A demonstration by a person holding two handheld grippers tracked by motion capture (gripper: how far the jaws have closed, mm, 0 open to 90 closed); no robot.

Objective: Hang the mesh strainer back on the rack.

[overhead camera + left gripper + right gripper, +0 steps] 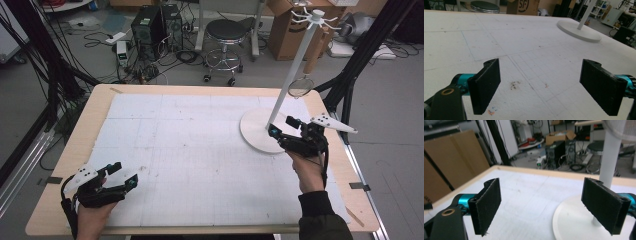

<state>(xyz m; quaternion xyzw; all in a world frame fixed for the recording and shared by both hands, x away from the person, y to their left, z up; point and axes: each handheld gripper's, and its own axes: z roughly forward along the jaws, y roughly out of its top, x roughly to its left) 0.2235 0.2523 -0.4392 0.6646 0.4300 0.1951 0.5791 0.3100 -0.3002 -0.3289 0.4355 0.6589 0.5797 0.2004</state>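
Right gripper fingers spread wide, holding nothing, poised over the white stand base near its pole. Left gripper fingers likewise wide apart, empty, low over the bench.

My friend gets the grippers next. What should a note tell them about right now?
Left gripper: open, holding nothing, low over the white mat at the near left.
Right gripper: open, holding nothing, beside the white stand's base.
Things: the stand's pole leans up to a top with hooks; a small strainer with a wooden handle hangs there.
Done: the strainer is hung up.
Left: I see nothing else on the mat to hang, so probably just pull the right gripper back without bumping the pole.
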